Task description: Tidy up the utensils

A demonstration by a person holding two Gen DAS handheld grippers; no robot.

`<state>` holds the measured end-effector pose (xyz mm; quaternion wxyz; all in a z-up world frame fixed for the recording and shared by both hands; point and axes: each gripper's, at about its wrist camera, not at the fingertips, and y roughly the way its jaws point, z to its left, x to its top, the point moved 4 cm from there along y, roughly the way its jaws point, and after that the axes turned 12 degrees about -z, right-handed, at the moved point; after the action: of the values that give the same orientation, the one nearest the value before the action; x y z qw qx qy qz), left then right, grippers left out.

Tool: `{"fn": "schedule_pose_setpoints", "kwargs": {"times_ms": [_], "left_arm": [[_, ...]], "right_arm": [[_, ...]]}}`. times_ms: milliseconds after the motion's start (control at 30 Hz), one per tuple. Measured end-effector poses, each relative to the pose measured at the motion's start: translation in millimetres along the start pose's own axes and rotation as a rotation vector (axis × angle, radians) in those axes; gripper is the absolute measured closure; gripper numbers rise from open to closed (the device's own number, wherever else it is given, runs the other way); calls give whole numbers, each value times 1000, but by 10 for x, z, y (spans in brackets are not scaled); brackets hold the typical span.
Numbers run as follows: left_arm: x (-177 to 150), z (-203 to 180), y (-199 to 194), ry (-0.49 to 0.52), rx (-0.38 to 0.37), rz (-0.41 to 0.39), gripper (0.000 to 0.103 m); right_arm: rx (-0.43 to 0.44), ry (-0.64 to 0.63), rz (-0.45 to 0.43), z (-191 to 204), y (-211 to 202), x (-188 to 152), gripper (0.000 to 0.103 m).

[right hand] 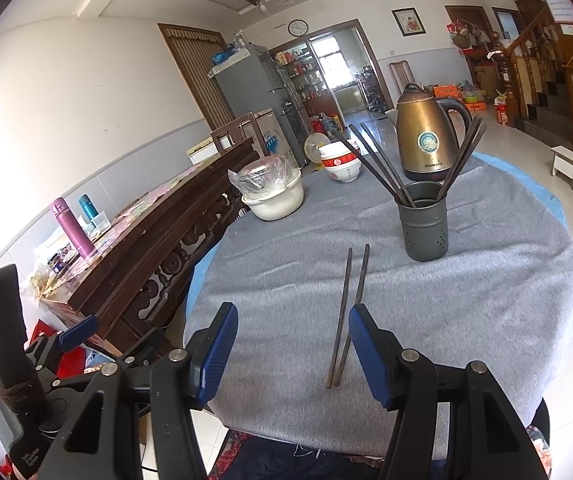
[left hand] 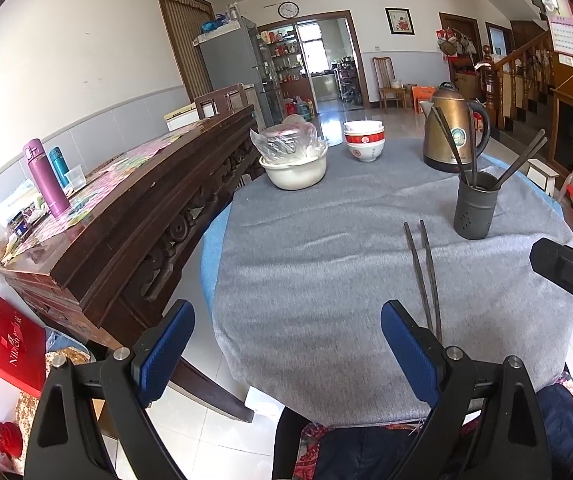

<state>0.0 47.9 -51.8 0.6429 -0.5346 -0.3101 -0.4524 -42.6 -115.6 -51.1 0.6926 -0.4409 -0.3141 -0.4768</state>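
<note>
Fingers (right hand: 214, 354) apart (kettle (right hand: 426, 136) behind holder (right hand: 424, 222)).

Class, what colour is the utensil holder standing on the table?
Dark grey utensil holder, with small holes low on its wall; clearest in the right wrist view.

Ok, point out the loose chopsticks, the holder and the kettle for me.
loose chopsticks (right hand: 351, 304), right wrist view, middle of the pair's shafts.
holder (right hand: 425, 226), right wrist view, front wall.
kettle (right hand: 426, 142), right wrist view, body by the round badge.
</note>
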Motion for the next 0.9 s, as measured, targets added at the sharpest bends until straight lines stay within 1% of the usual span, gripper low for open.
{"fn": "schedule_pose_setpoints", "kwargs": {"times_ms": [267, 567, 900], "left_arm": [[-32, -11, 19, 0, -6, 9, 9], [-138, -22, 96, 0, -15, 49, 9], [-170, -21, 91, -4, -24, 59, 9]], "right_arm": [[-9, 7, 3, -22, -1, -9, 41], [-16, 12, 29, -47, 68, -65, 41], [-16, 6, 26, -24, 61, -72, 41]]}}
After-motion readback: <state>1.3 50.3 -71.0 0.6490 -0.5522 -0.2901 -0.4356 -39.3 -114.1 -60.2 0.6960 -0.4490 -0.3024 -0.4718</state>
